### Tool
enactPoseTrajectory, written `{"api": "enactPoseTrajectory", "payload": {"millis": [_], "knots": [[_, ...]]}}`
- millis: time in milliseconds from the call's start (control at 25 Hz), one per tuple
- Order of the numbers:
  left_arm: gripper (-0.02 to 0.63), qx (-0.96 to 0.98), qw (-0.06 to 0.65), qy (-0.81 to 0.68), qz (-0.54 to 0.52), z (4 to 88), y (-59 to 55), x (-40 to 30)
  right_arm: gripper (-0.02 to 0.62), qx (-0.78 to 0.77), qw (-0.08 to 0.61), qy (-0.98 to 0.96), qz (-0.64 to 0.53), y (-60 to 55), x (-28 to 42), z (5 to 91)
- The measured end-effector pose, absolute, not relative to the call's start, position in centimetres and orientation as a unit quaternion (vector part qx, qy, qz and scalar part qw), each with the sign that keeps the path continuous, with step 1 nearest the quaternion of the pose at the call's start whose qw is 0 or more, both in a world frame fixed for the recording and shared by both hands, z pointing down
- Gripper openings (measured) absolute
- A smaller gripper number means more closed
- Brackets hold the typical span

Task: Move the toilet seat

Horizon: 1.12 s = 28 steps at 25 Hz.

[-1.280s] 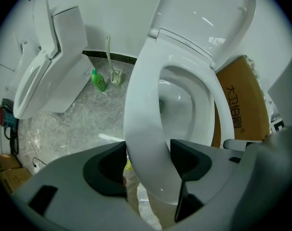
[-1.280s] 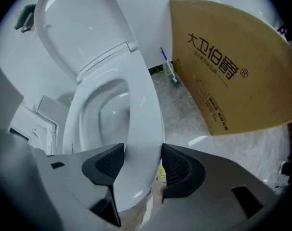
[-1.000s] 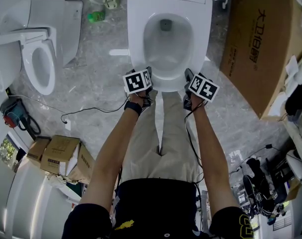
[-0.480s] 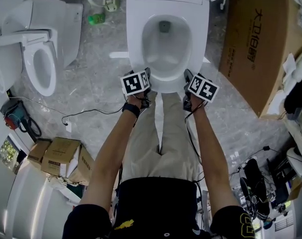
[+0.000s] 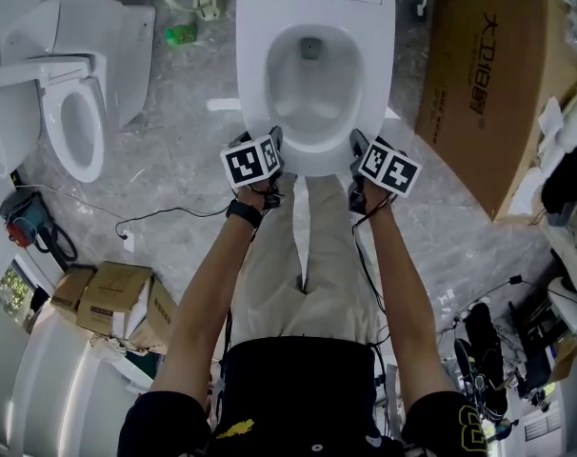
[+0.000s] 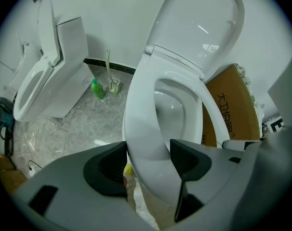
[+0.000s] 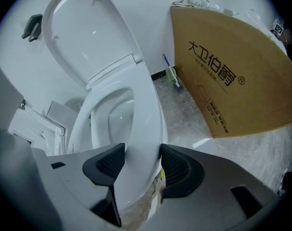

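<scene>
The white toilet seat (image 5: 312,155) lies over the bowl (image 5: 310,74) in the head view, its lid (image 6: 199,28) standing upright behind. My left gripper (image 5: 272,150) is shut on the seat's front rim at the left. My right gripper (image 5: 358,155) is shut on the front rim at the right. In the left gripper view the seat ring (image 6: 141,138) fills the gap between the dark pads (image 6: 107,170). The right gripper view shows the ring (image 7: 143,129) pinched the same way between that gripper's pads (image 7: 177,170), with the lid (image 7: 83,37) above.
A second toilet (image 5: 74,112) stands at the left. A large cardboard box (image 5: 498,84) leans at the right, close to the bowl. Small cartons (image 5: 117,298), a cable (image 5: 165,212) and a green bottle (image 5: 184,33) lie on the grey floor. The person's legs stand just before the bowl.
Both grippers have risen a little with the seat's front rim held between their jaws, and show slightly higher in the head view. The jaws look unchanged.
</scene>
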<state>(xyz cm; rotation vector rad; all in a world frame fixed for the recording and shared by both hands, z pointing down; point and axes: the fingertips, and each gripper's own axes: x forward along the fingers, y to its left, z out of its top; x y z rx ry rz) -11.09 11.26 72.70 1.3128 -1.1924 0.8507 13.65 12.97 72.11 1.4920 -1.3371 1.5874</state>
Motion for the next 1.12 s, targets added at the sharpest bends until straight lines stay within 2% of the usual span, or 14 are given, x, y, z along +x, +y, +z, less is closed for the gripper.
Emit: {"api": "enactPoseTrajectory", "payload": {"millis": [1120], "knots": [[0.295, 0.567, 0.559, -0.508, 0.328, 67.8, 9.8, -11.0, 0.249, 0.562, 0.269, -0.513, 0.59, 11.6, 13.9, 67.2]]}}
